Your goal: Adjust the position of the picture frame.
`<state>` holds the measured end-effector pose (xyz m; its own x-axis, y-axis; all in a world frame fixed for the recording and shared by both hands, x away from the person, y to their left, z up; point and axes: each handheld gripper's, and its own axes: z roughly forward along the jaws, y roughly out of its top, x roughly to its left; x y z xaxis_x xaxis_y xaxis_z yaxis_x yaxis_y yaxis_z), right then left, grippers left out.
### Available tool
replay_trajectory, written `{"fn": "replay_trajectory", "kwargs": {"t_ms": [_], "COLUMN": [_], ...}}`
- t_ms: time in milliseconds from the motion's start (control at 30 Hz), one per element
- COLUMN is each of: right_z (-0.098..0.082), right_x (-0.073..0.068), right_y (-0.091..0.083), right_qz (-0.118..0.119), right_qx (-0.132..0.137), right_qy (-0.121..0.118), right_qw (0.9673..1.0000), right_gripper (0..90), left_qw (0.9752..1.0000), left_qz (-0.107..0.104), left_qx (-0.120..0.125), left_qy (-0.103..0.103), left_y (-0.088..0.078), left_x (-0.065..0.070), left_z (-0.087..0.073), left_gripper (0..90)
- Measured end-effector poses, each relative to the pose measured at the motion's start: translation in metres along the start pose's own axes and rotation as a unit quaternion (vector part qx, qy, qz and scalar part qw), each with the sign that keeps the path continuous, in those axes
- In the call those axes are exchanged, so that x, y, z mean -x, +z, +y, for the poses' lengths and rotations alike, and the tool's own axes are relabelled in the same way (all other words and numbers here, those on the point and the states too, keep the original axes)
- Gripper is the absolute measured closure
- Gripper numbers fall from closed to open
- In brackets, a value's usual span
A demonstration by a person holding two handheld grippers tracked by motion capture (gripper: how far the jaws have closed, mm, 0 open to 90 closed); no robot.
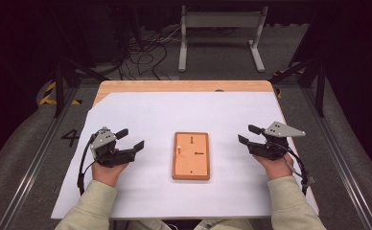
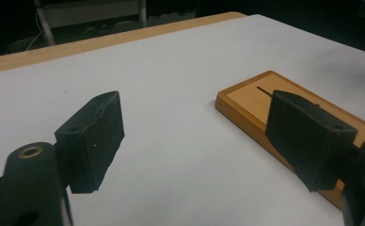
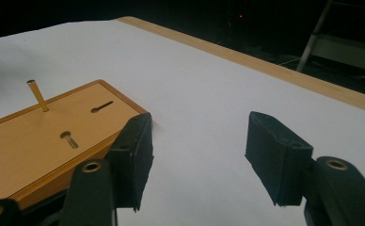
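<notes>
- Left tongs (image 1: pixel 129 139) rest low over the white sheet (image 1: pixel 141 110) on the desk (image 1: pixel 184 86), jaws apart, nothing between them.
- Right tongs (image 1: pixel 249 134) mirror them on the far side, jaws likewise apart and empty.
- Between the two lies a wooden board (image 1: pixel 191 155), its long axis running away from the person.
- A thin upright pin (image 3: pixel 38 95) stands near the board's far left corner; slots (image 3: pixel 101 107) lie flat in its face.
- Both tongs point inward at the board, about equally near; the pin sits on the left tongs' side.
</notes>
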<state>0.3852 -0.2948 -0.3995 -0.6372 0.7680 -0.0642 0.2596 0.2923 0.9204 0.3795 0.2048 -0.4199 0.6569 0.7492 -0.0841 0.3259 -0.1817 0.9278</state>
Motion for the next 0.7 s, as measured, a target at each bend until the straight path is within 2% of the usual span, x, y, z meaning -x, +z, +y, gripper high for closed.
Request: {"fn": "replay_trajectory", "kwargs": {"t_ms": [133,167,200,233,267,300,400,433,500,567,667,700], "right_z": [0.000,0.000,0.000,0.000,0.000,0.000,0.000,0.000,0.000,0.000,0.000,0.000], "right_x": [0.000,0.001,0.001,0.001,0.000,0.000,0.000,0.001,0.000,0.000,-0.001,-0.002], "right_y": [-0.001,-0.001,-0.001,-0.001,-0.002,-0.002,-0.003,-0.004,-0.005,-0.006,-0.007,-0.008], "right_qz": [-0.001,0.001,0.003,0.003,0.002,0.000,0.000,0.001,-0.001,0.000,-0.002,-0.002], "right_qx": [-0.001,0.001,0.000,0.000,-0.002,-0.004,-0.006,-0.007,-0.007,-0.007,-0.008,-0.008], "right_qy": [0.000,0.002,0.002,0.002,0.001,0.000,0.002,0.001,-0.002,-0.005,-0.007,-0.008], "right_qw": [1.0000,1.0000,1.0000,1.0000,1.0000,1.0000,1.0000,1.0000,1.0000,1.0000,0.9999,0.9999], "right_gripper": [42.4,42.9,43.7,43.7,49.3,51.3,55.5,57.4,59.9,61.7,63.5,64.1], "left_qw": [0.9999,0.9999,0.9998,0.9996,0.9992,0.9983,0.9976,0.9972,0.9967,0.9959,0.9940,0.9925], "left_qz": [-0.005,-0.005,-0.013,-0.019,-0.028,-0.037,-0.045,-0.048,-0.057,-0.066,-0.077,-0.083], "left_qx": [-0.007,-0.007,-0.007,-0.010,-0.014,-0.025,-0.032,-0.035,-0.039,-0.044,-0.065,-0.078], "left_qy": [0.006,0.006,0.011,0.019,0.025,0.037,0.042,0.044,0.042,0.044,0.043,0.045], "left_y": [0.001,0.001,0.001,0.000,0.001,0.001,0.003,0.003,0.004,0.006,0.014,0.017], "left_x": [0.002,0.002,0.003,0.005,0.006,0.009,0.011,0.012,0.014,0.016,0.022,0.025], "left_z": [0.000,0.000,0.000,0.000,0.000,0.000,0.000,0.001,0.002,0.003,0.003,0.003], "left_gripper": [23.7,29.8,36.2,36.2,57.3,63.2,82.7,82.7,89.6,89.7,89.8,89.8]}}
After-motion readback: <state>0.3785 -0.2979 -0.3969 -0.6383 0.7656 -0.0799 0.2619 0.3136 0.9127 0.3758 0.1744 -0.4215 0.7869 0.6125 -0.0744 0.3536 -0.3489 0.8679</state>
